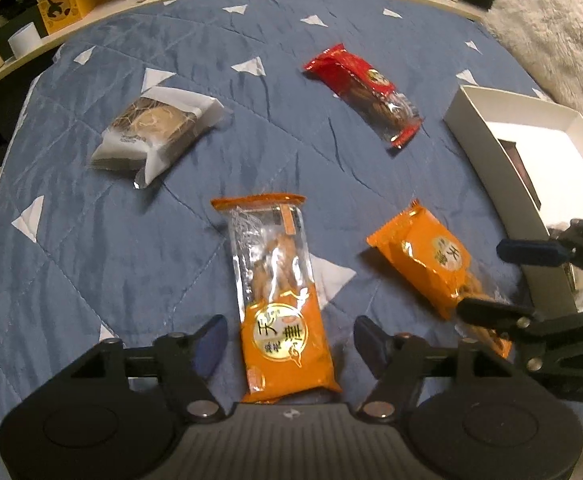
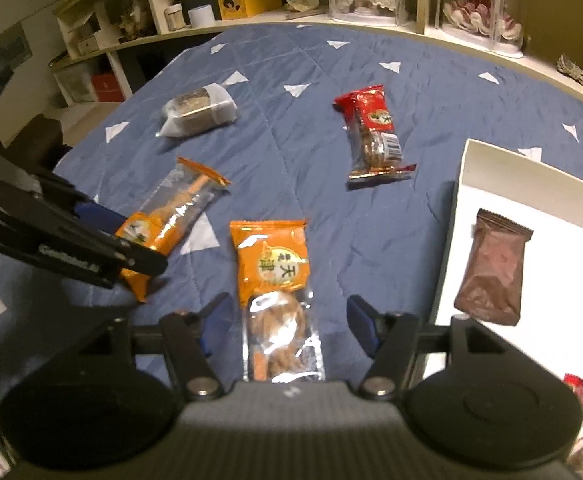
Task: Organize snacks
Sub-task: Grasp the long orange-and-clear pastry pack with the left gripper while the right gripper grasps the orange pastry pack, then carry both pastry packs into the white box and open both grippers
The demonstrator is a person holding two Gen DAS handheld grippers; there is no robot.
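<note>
On the blue quilt (image 1: 139,264) patterned with white triangles, the leftmost item is a white-wrapped snack (image 1: 157,130) showing a round brown cake through its window; its small print is too blurred to read. Bare quilt surrounds it on all sides. Next, the left gripper (image 1: 289,346) stands spread wide, its blue-padded fingers (image 1: 209,346) either side of the long orange packet (image 1: 279,300) without touching it; the packet's round gold label carries a large character reading "天", the rest being unclear, and its far half is clear film showing twisted fried dough. Beyond it, well apart, lies the red packet (image 1: 365,92), with a round label too small to read and a barcode visible in the right wrist view. Further right, the second orange packet (image 2: 277,292) lies lengthwise between the fingers of the right gripper (image 2: 287,326), which is likewise spread and not touching it; its label reads "天津". Open quilt separates it from the white box (image 2: 457,208) at the right edge, whose near wall stands just beside the right gripper. Inside lies a brown wrapper (image 2: 491,272) without legible print.
</note>
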